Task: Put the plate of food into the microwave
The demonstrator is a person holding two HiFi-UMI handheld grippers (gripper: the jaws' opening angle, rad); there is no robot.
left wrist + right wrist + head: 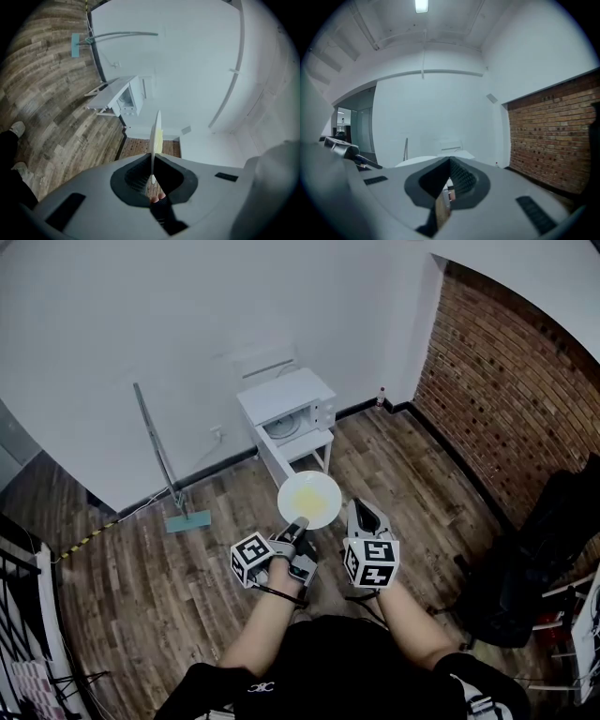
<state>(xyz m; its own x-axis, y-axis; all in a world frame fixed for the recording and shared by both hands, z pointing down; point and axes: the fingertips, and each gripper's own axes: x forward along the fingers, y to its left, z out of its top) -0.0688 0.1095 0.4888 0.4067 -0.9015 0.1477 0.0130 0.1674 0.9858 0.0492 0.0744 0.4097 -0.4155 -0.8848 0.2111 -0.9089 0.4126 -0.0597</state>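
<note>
A wood-plank floor (pixel 169 577) runs to a white wall (pixel 141 315), with a brick wall (pixel 506 399) on the right. A white microwave (pixel 298 409) stands against the white wall, well ahead of the fingers. The plate (pixel 328 486) is round and white, with pale yellow food (pixel 307 500) in its middle. The left gripper (pixel 300 524) has its fingers clamped on the plate's near rim. The right gripper (pixel 359 509), just right of the plate, has its fingers together on nothing.

Head view looks steeply down; the 2 gripper views face forward, sharing the distant microwave (pixel 284 397).
</note>
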